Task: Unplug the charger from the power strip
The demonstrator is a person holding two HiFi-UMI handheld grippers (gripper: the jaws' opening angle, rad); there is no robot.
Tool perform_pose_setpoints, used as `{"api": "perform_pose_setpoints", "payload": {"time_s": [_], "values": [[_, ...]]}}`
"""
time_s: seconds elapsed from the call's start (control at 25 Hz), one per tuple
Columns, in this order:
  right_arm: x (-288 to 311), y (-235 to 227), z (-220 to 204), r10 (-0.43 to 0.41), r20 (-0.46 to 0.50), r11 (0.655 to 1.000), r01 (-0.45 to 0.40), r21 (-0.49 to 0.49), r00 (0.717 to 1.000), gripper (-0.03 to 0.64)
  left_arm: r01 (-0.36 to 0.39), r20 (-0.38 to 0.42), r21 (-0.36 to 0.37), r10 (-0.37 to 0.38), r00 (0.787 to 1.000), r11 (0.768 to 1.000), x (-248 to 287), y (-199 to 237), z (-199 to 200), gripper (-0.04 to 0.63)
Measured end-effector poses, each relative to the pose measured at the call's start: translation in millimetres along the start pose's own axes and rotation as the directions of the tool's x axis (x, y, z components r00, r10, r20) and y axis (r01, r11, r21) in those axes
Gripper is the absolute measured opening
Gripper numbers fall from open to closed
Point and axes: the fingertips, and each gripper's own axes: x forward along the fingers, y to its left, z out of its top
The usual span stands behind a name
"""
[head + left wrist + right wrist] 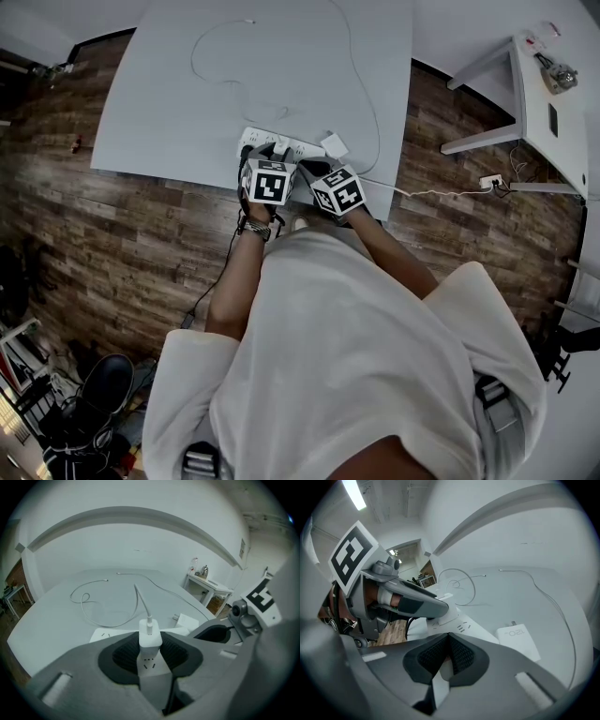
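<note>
A white charger (150, 638) stands plugged into the white power strip (108, 634), which lies near the table's front edge (265, 141). My left gripper (150, 645) is shut on the charger, one black pad against each side. The charger's white cable (93, 616) loops away over the tabletop. My right gripper (449, 640) is shut, its tips down on the near end of the power strip (461, 624), just right of the left gripper's finger (423, 605). In the head view both marker cubes sit side by side, left (270, 183) and right (337, 190).
A second white charger (518, 639) lies loose on the table right of the strip (335, 145). A black cord (217, 277) drops from the table edge to the wood floor. A white side table (534, 94) stands at the right, with another socket block (490, 180) on the floor by it.
</note>
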Motion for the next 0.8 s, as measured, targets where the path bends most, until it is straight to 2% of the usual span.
{"api": "perform_pose_setpoints", "payload": {"time_s": [0.2,0.56,0.68,0.8], "values": [[-0.4,-0.1,-0.6,0.001,-0.001,1.0,-0.001,0.001,1.0,0.002,-0.019,0.016,0.039,0.019,1.0,0.999,0.2,-0.1,-0.5,0.14],[-2.0,-0.4,-0.4,-0.002,-0.001,1.0,0.002,0.001,1.0,0.002,-0.026,0.022,0.028,0.026,0.999,0.999,-2.3,-1.4,-2.7,0.14],[-1.0,0.3,-0.9,-0.006,-0.003,1.0,0.006,-0.009,1.0,0.002,-0.012,0.018,0.005,0.011,1.0,1.0,-0.2,-0.4,-3.2,0.14],[0.2,0.5,-1.1,-0.005,-0.006,1.0,0.005,-0.016,1.0,0.002,0.002,0.007,-0.065,-0.001,1.0,0.998,-1.2,1.3,-3.3,0.141]]}}
